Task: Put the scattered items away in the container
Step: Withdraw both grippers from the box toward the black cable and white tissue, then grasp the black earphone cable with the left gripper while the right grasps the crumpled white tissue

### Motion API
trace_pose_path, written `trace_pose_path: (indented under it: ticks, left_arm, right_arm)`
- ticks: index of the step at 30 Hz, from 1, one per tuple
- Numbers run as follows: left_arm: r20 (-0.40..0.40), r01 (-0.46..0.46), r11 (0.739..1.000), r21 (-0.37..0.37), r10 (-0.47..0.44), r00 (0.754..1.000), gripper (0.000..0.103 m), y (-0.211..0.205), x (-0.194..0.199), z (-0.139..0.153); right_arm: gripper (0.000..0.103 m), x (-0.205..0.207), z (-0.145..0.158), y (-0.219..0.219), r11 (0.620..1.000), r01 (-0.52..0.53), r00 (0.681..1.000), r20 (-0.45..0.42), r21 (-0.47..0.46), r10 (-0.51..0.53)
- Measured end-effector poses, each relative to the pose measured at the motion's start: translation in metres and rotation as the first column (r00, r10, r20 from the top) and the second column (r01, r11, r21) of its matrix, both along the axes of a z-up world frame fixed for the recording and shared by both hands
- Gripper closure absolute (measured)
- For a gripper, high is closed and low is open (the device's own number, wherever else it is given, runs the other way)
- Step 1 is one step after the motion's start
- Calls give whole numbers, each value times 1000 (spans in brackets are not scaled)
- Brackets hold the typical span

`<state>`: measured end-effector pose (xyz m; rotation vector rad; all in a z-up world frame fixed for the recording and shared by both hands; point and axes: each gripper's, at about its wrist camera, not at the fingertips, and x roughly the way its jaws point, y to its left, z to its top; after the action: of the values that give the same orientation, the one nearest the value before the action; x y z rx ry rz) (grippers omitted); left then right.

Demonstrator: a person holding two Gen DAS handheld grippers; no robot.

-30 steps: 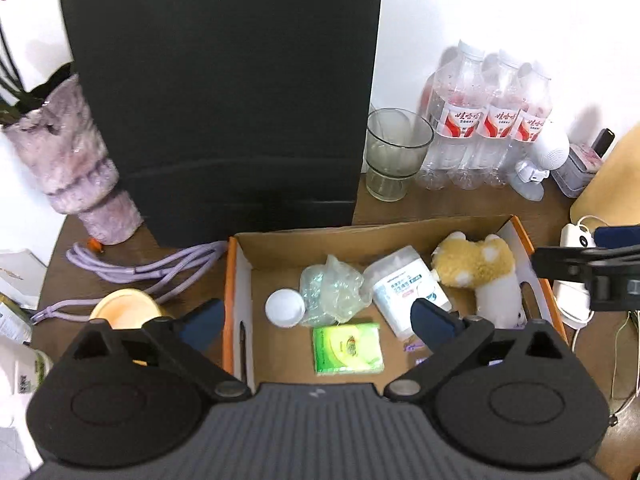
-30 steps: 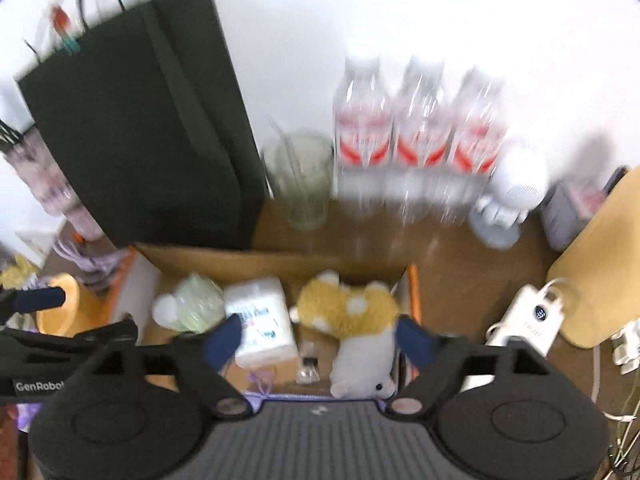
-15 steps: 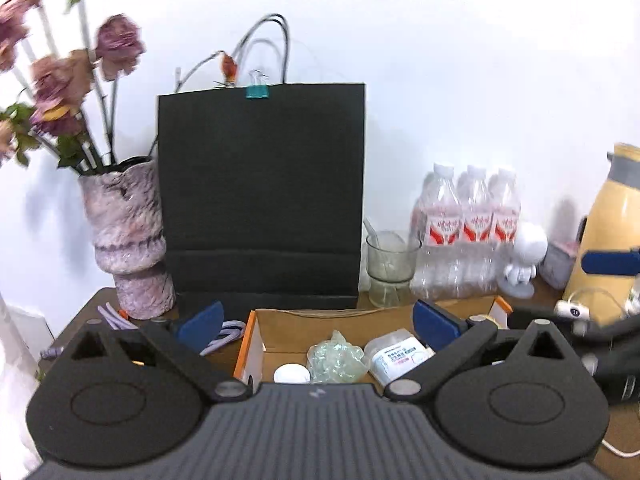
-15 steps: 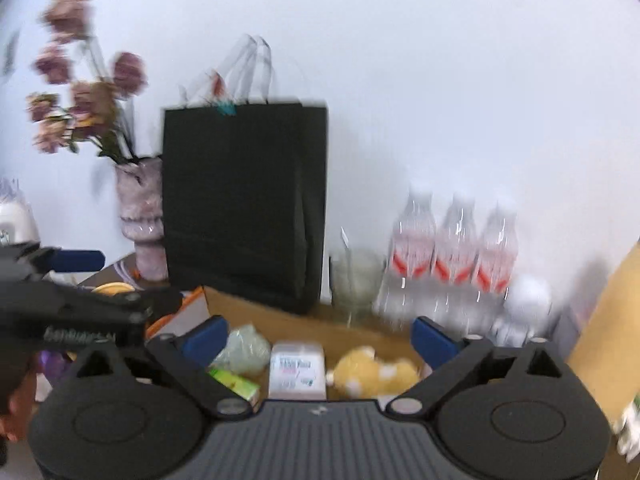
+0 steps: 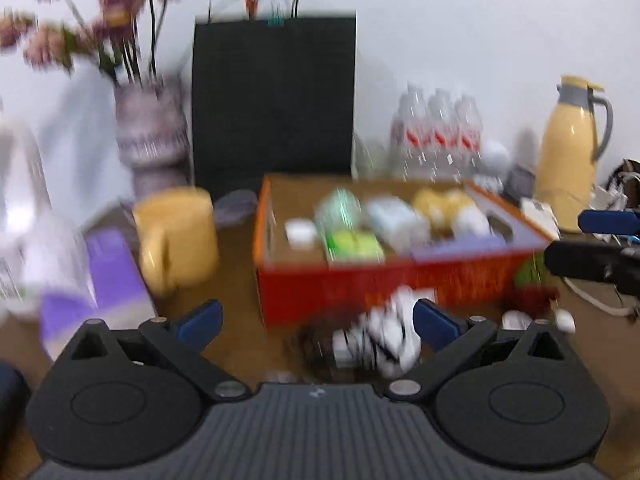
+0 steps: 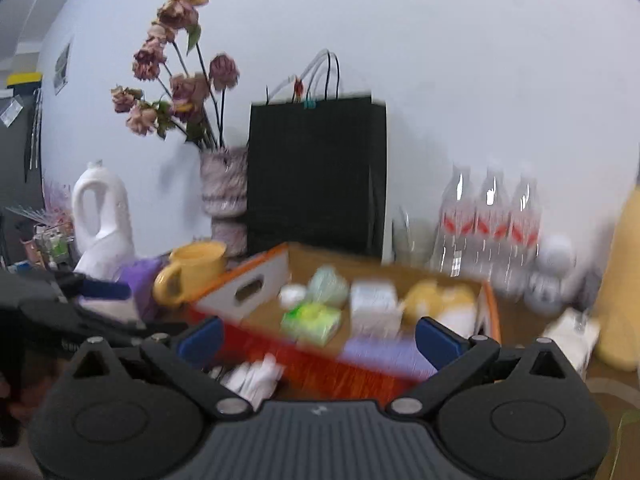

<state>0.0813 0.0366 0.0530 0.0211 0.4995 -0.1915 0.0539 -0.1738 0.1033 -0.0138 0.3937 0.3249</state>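
Hanging back from the box (image 5: 400, 280), both pairs of tongs stand with their blue tips spread wide and nothing between them: the left tongs (image 5: 316, 322) sit low over the worktop (image 5: 240, 312) in front of the box's red-orange wall, the right tongs (image 6: 318, 336) a little higher and looking in over its near corner. That stance suits choosing the next thing to collect rather than placing one. Inside the box lie a small white round lid or jar (image 6: 293, 294), a crumpled pale green bundle (image 6: 329, 286), a green tissue pack (image 6: 312, 322), a white wipes pack (image 6: 376, 304), a yellow-and-white plush toy (image 6: 440, 304) and a flat lilac piece (image 6: 384, 350) along the near wall, so much of the tidying looks done. Outside it, a black-and-white crumpled item (image 5: 380, 340) lies on the worktop just before the box, close to the left tongs' right tip, and seems the likeliest next pick; small red, green and white bits (image 5: 532, 300) sit near the box's right corner. A yellow mug (image 5: 176, 236) and a purple pack (image 5: 100, 276) stand to the left, perhaps not part of the job. Motion blur smears every label; the red bands on the water bottles (image 6: 490, 228) cannot be read.
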Motion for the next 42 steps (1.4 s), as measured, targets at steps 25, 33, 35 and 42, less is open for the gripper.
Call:
trace_pose_path:
  ticks: [25,33,35,42]
  left_arm:
    - [122,-46,940,-338,92,988,98,70,-46,55]
    - [153,-18,952,-306,68,986,98,63,-67,65]
    - [154,10,949,-315,41,987,98,58,-71,70]
    - [169,137,937,-322,-85,982,98,9,-126,71]
  right_arm:
    - [13,77,-67,77,1000,5,958,-286,8,-3]
    - [77,80,-75,82,998,66,956,-288,-3,-64]
    - [77,66,-65,69,996,83,962,-265,36,-70]
    - [77,-46,-7,15,987,139,987,-95,77,-131]
